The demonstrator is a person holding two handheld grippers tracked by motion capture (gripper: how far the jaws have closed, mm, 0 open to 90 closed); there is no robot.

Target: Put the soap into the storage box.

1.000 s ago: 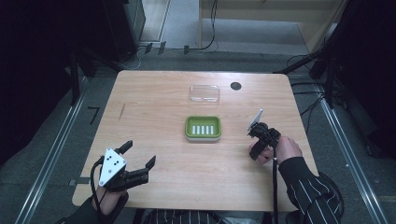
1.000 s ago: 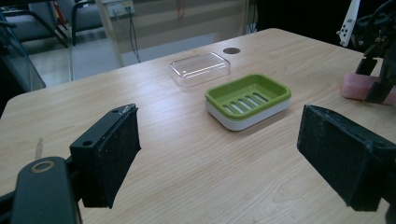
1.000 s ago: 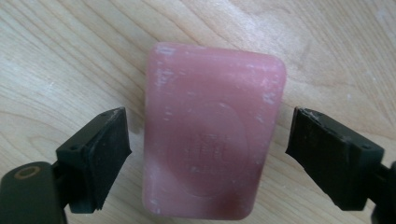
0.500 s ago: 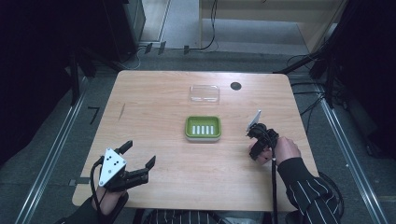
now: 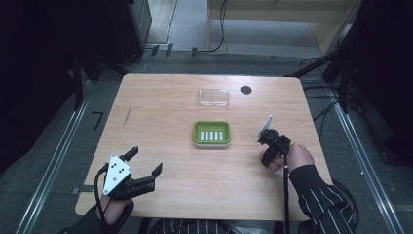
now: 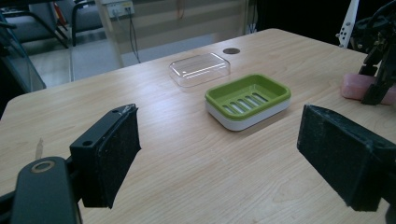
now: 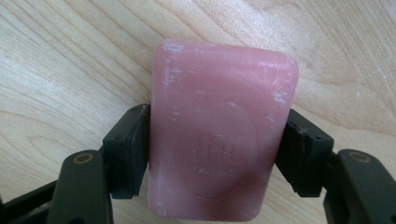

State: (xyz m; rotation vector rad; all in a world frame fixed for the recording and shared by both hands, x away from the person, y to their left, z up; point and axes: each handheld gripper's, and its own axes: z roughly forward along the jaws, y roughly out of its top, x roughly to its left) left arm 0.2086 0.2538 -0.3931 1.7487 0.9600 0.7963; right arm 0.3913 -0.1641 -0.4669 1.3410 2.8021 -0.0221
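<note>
Here, pink soap bar (image 7: pixel 219 130) flat on table (image 5: pixel 160 112), right claw (image 7: pixel 217 149) clamped on its long sides, left claw (image 6: pixel 219 158) wide.

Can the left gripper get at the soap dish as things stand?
Probably yes. The left gripper is open and holds nothing, and only bare table lies between it and the soap dish. The right gripper is off to the side, on the pink soap.

Soap dish (image 5: pixel 212 133) sits pretty much dead centre on the worktop (image 5: pixel 160 107), with its clear lid (image 5: pixel 213 97) lying just behind it toward the far edge and a small round hole (image 5: pixel 246 89) right of that lid. Soap bar (image 7: pixel 219 130) lies flat on the worktop right of the dish, between the right gripper (image 5: pixel 269 146) fingers (image 7: pixel 128 149), touching both. Left gripper (image 5: pixel 141 170) is well apart at the near left corner.
</note>
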